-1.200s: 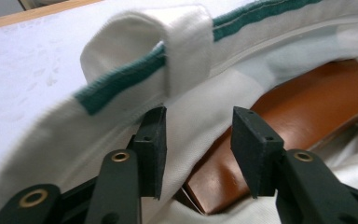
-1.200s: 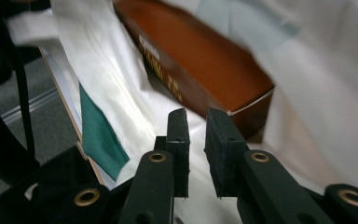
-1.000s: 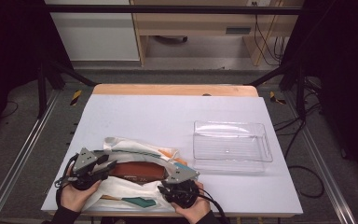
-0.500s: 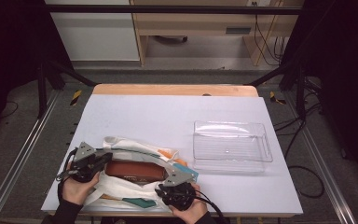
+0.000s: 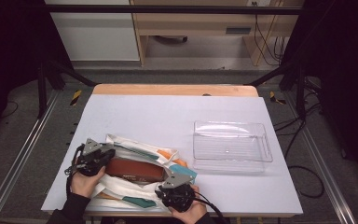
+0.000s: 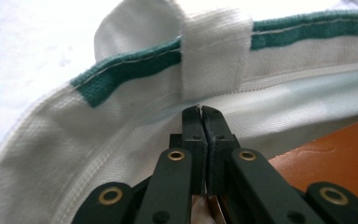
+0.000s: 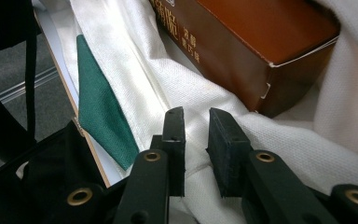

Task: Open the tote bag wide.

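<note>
Two grippers at a white bag holding a brown box, near table edge. Left gripper: jaws together, possibly pinching fabric. Right gripper: jaws apart. Risk: one-sided hold lets the rim slip.

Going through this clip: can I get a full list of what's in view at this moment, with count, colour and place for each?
Table: one, white top with a wooden far edge, centre of the high view.
Cloth bag: one, white with green and orange trim, lying open at the near left of the table.
Box: one, brown, lying in the open bag.
Tray: one, clear plastic, empty, right of the bag.
Left gripper: one, black, jaws closed at the bag's inner rim; whether cloth is pinched is unclear.
Right gripper: one, black, jaws open over the bag's white cloth near the box.
Hands: two, at the table's near edge, one on each gripper.
</note>
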The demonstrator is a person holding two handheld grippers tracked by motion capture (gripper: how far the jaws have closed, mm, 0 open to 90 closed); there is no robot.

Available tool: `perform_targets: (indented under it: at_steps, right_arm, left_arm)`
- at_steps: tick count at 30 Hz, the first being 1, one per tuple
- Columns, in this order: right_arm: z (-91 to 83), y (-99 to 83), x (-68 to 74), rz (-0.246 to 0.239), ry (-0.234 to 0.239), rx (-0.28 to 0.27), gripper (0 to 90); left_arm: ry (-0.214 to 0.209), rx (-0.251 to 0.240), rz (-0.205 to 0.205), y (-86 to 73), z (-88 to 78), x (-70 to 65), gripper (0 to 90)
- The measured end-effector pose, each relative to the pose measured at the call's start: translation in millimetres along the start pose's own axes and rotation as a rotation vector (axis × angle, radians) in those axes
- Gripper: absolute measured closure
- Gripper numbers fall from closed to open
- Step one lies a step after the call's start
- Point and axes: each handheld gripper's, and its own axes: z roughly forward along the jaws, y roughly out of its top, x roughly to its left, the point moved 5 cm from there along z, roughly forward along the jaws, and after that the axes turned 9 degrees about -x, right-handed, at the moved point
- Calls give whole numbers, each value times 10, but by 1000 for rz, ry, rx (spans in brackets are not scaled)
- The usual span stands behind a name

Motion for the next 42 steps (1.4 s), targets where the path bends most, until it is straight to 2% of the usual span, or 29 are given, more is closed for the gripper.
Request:
perform_targets:
  at_steps: [4,6,8,9,12,13,14,15,16,19,22,25,26,27,29,31,32,34,35,37,42]
  right_arm:
    - [-27,32,-7,0,0,-11,741]
    - [-70,78,-15,1,-2,-32,719]
    - [-104,106,-16,1,-3,-44,723]
    - [-183,178,-37,0,-12,-86,749]
    - [-293,291,-94,-2,-44,-142,813]
    - [-293,291,-94,-2,-44,-142,813]
    - [-348,365,-140,5,-71,-171,868]
    - [-348,365,-140,5,-71,-171,868]
    - [-348,426,-179,1,-94,-185,897]
    - [-283,457,-229,-6,-126,-167,900]
    - [-192,445,-277,-6,-156,-140,900]
    - [-137,432,-306,-16,-179,-124,900]
    - [-78,415,-363,-40,-230,-103,900]
    - [-64,411,-385,-41,-243,-104,900]
    - [-41,404,-446,-16,-253,-104,900]
    - [-34,402,-461,-12,-257,-103,900]
    - [-3,395,-498,-17,-277,-102,900]
    - [70,351,-575,-21,-312,-77,900]
    - [70,351,-575,-21,-312,-77,900]
    - [163,278,-669,2,-340,-41,900]
    - [230,222,-682,1,-356,-10,900]
  left_arm:
    - [-15,-17,0,8,-42,-12,838]
    - [-18,-47,-11,51,-173,-32,816]
    - [-18,-58,-1,72,-237,-36,816]
    - [-19,-88,6,127,-369,-59,824]
    - [-32,-134,14,178,-543,-129,871]
    - [-32,-134,14,178,-543,-129,886]
    - [-53,-138,32,156,-632,-210,900]
    - [-53,-138,32,156,-632,-210,900]
    - [-73,-109,69,53,-688,-304,900]
    - [-85,-67,91,-128,-736,-353,900]
    - [-94,-17,85,-332,-732,-339,900]
    - [-108,-8,70,-414,-703,-324,900]
    - [-111,-3,70,-434,-690,-331,900]
    - [-106,1,79,-439,-683,-341,900]
    - [-112,12,86,-454,-666,-354,900]
    - [-116,23,86,-474,-650,-366,900]
    - [-116,31,89,-490,-636,-372,900]
    - [-119,32,87,-492,-635,-371,900]
    - [-119,32,87,-492,-635,-371,900]
    - [-122,35,92,-499,-631,-373,900]
    - [-122,34,90,-500,-630,-371,900]
